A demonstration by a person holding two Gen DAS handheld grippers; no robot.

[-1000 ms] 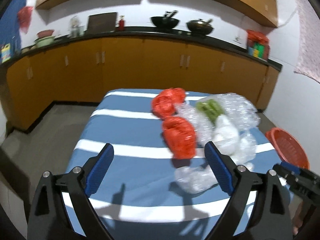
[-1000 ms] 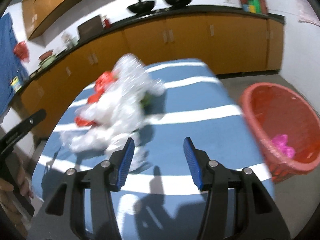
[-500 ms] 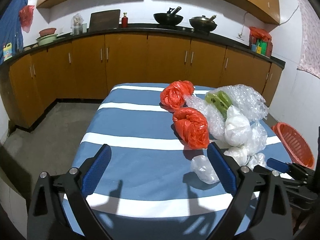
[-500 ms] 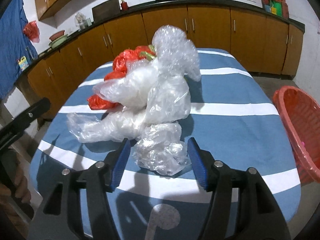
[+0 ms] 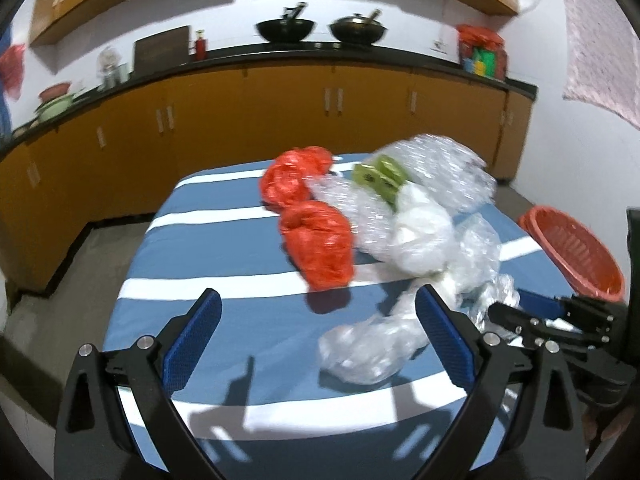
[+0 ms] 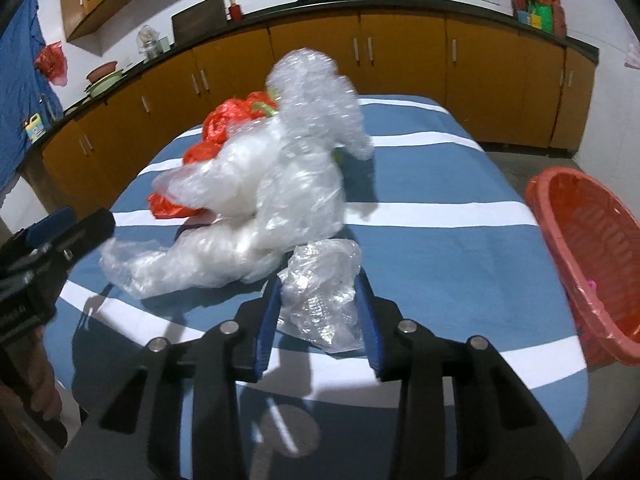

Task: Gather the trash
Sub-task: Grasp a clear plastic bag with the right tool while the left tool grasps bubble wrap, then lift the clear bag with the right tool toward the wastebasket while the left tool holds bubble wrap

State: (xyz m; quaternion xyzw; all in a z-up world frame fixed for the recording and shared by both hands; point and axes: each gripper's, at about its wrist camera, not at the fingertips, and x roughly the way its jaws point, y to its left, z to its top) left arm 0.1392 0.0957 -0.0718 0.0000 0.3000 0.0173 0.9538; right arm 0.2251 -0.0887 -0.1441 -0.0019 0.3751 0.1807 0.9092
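Note:
A heap of trash lies on the blue striped table (image 5: 224,248): two red bags (image 5: 320,244), bubble wrap (image 6: 316,92), a white bag (image 5: 420,236) and something green (image 5: 380,176). My right gripper (image 6: 318,282) is closing, and its blue pads press both sides of a crumpled clear plastic wad (image 6: 320,304) at the near edge of the heap. My left gripper (image 5: 318,292) is opening wide above the table. A long clear bag (image 5: 368,348) lies ahead between its fingers, untouched. The orange basket (image 6: 536,196) stands to the right of the table.
Orange cabinets under a black counter (image 5: 320,52) with two woks run along the far wall. Something pink lies inside the basket (image 6: 592,284). A hand (image 6: 40,380) holds the left gripper at the left edge of the right wrist view. Grey floor surrounds the table.
My right gripper's jaws have narrowed onto the clear plastic wad, which was loose between them. The left gripper has rolled a little and come in closer to the long clear bag.

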